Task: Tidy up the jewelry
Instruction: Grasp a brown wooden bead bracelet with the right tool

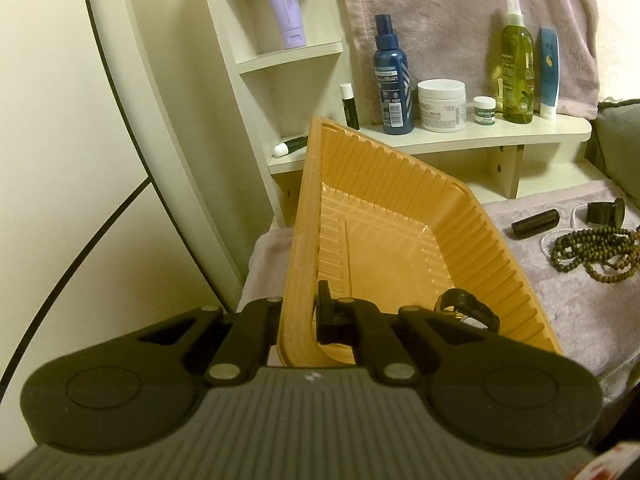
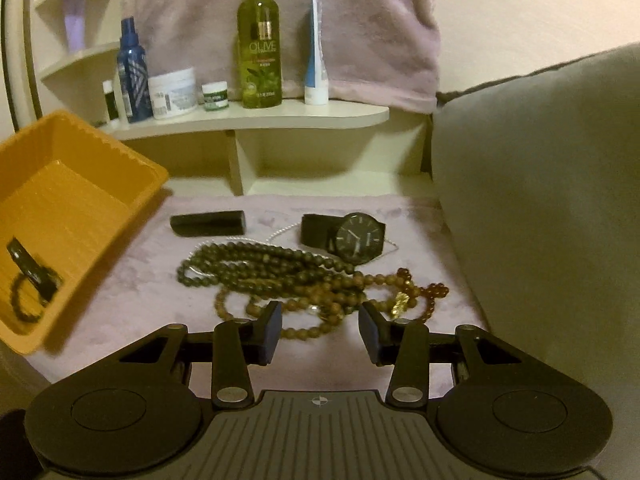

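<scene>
Left gripper (image 1: 298, 320) is clamped tight on the near wall of the orange tray (image 1: 400, 184), one finger outside and one inside, and the tray sits tilted in the middle of that view. Right gripper (image 2: 320, 330) has its jaws spread with nothing between them, hovering low over the pinkish cloth (image 2: 140, 300) at the bottom centre of its frame, just short of the bead pile.

Progress so far: a black watch (image 1: 470, 312) is already lying in the tray, low in the left view right behind the gripper. In the right view, at the lower left, there also looks to be a dark bead bracelet (image 2: 26, 300) in there with it, though it's blurry.

Still to go, all out on the cloth in the middle of the right view: the tangle of dark green beads (image 2: 256, 260), the brown beads (image 2: 320, 304) with amber ones trailing to the right, a second black watch (image 2: 352, 236) just behind them, a thin pale chain (image 2: 280, 234) peeking out beside it, and a black tube (image 2: 208, 224) farther left.

So I'd call it well under halfway. My guess is the brown beads are next, since they're right in front of the open jaws.
</scene>
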Demonstrator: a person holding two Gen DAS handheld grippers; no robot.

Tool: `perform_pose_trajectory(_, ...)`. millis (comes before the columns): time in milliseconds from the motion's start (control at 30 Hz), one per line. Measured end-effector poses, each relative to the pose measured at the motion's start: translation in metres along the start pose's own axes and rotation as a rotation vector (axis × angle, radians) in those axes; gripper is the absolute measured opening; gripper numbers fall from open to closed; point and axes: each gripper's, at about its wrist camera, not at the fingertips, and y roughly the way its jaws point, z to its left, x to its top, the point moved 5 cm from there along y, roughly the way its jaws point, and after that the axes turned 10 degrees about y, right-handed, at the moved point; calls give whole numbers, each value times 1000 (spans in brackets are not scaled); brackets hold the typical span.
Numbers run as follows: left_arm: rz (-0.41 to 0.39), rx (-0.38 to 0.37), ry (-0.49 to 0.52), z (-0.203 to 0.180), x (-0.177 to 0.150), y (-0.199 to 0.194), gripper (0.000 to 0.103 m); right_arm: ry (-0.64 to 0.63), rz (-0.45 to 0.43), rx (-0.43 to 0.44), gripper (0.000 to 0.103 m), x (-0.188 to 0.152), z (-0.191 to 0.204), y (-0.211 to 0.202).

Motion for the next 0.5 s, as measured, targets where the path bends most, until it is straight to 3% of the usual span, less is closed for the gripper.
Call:
perform_pose_trajectory(133, 0, 1, 4, 0, 0, 0, 4, 1, 4, 0, 44, 1, -3, 4)
perform_pose_trajectory(300, -1, 1, 7, -1, 1, 0, 4, -116, 50, -33, 44, -3, 5, 19)
perform_pose_trajectory(500, -1, 1, 8, -1, 1, -1, 4, -188, 34, -40, 42, -3, 8, 29)
